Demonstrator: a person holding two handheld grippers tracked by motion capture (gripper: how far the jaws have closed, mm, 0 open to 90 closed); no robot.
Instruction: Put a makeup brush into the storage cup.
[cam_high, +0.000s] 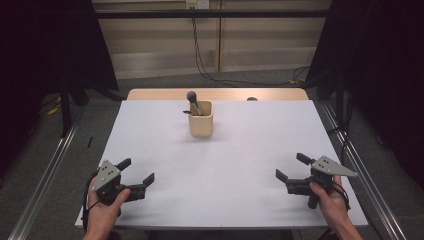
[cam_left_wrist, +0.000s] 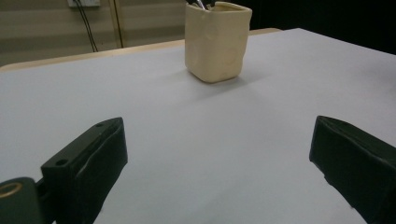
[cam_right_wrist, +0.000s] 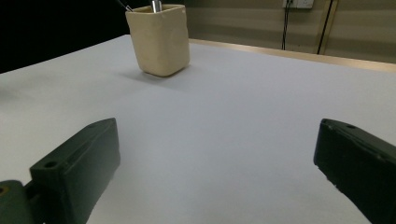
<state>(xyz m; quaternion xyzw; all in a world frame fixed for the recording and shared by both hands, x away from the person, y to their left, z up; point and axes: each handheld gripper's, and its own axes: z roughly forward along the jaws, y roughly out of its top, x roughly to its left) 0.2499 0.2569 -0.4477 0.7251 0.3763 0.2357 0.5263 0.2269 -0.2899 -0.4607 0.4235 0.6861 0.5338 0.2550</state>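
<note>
A cream square cup (cam_high: 201, 120) stands upright toward the back middle of the white table (cam_high: 240, 165). A brush with a dark round head (cam_high: 192, 96) and a wooden handle leans out of it. The cup (cam_left_wrist: 217, 41) is far ahead in the left gripper view, and the cup (cam_right_wrist: 159, 39) sits ahead to the left in the right gripper view. My left gripper (cam_high: 136, 172) rests open near the front left corner, nothing between its jaws. My right gripper (cam_high: 292, 167) is open near the front right edge, also holding nothing.
A wooden strip (cam_high: 165, 94) runs along the table's far edge, with a small dark object (cam_high: 252, 99) on it. Black curtains hang on both sides. Cables (cam_high: 210, 75) trail over the floor behind. Metal rails (cam_high: 42, 180) flank the table.
</note>
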